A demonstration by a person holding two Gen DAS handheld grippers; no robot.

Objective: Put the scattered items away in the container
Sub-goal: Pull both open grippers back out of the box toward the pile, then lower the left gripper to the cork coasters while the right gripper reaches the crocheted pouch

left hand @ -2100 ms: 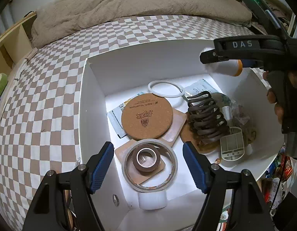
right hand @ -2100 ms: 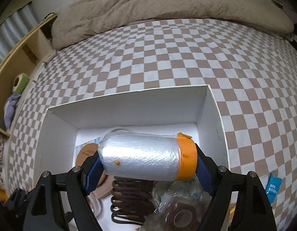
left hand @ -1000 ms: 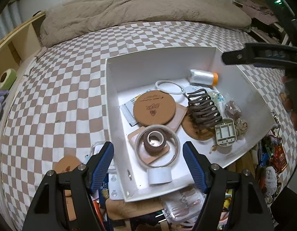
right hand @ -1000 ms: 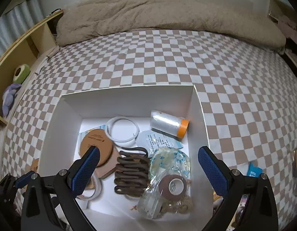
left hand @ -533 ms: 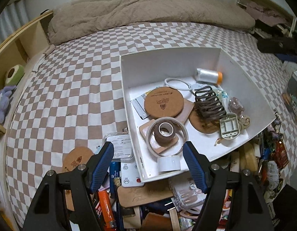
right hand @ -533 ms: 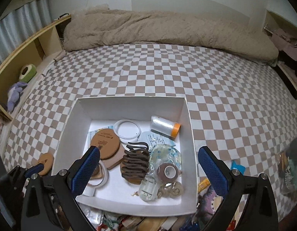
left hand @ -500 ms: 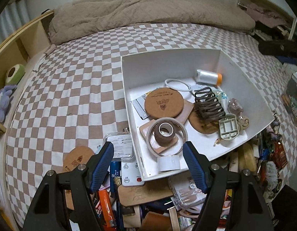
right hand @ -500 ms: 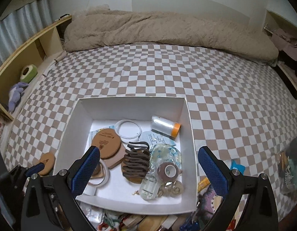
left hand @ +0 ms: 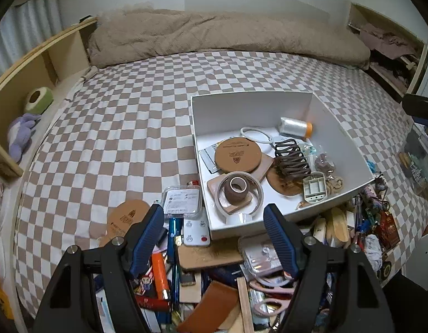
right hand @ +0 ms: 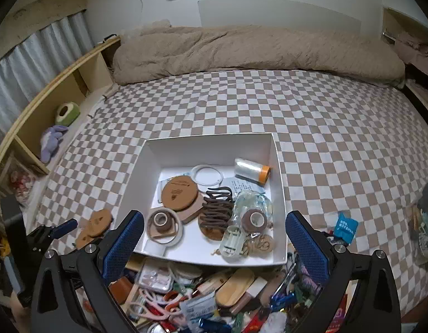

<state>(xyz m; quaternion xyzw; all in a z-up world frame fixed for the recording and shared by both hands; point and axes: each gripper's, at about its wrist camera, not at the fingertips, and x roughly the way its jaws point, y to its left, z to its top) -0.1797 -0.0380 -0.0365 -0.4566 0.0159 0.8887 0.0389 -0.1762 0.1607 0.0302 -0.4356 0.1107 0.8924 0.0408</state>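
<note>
A white box (left hand: 350, 149) (right hand: 277, 166) sits on the checkered bed. Inside lie a clear film roll with an orange end (left hand: 295, 125) (right hand: 251, 171), a cork coaster (left hand: 238, 154), a brown hair claw (left hand: 291, 159), tape rings (left hand: 239, 191) and a white ring (left hand: 255, 136). My left gripper (left hand: 212, 238) is open and empty, held above the clutter in front of the box. My right gripper (right hand: 214, 238) is open and empty, above the box's near edge. Scattered items (right hand: 203, 297) are piled in front of the box.
A clear case (left hand: 182, 198), a white remote (left hand: 196, 229), an orange lighter (left hand: 160, 276) and cork coasters (left hand: 128, 216) lie left of the box. A blue packet (right hand: 344, 226) lies on the bed to the right. A wooden shelf (right hand: 61, 88) runs along the left.
The right gripper let go of the film roll, which now lies in the box's far right corner. Both grippers have pulled back and up, bringing the clutter pile into view.
</note>
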